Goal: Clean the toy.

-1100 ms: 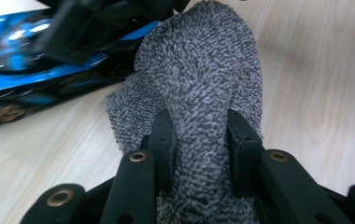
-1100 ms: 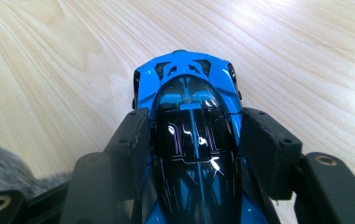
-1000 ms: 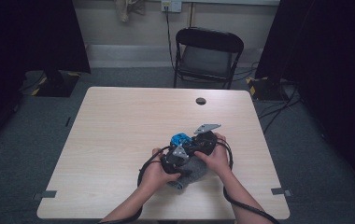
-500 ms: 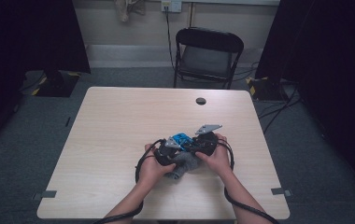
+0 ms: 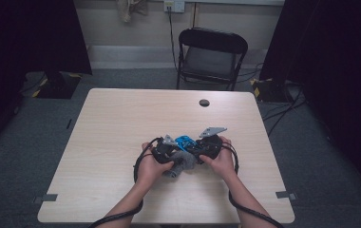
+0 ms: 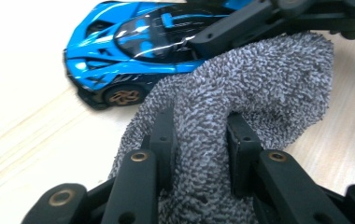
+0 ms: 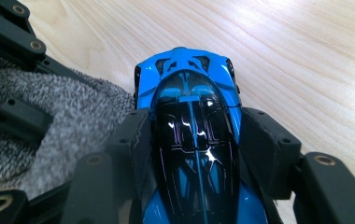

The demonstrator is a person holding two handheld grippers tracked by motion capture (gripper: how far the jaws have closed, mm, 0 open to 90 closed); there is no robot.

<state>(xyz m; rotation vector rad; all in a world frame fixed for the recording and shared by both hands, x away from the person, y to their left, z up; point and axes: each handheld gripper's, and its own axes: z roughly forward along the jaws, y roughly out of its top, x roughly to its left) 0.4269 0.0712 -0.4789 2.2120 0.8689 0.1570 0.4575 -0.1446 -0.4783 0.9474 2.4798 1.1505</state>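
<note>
The blue toy car (image 7: 192, 135) sits on the light wooden counter (image 5: 121, 123), near its front middle, clamped by its sides between the jaws of the right tongs (image 7: 194, 140). Just beside it, touching its flank, lies a grey knitted cloth (image 6: 241, 98). The left tongs (image 6: 201, 144) are closed on a bunched fold of that cloth. In the high view both hands meet over the car (image 5: 185, 141), left hand (image 5: 151, 167) and right hand (image 5: 222, 161) close together.
</note>
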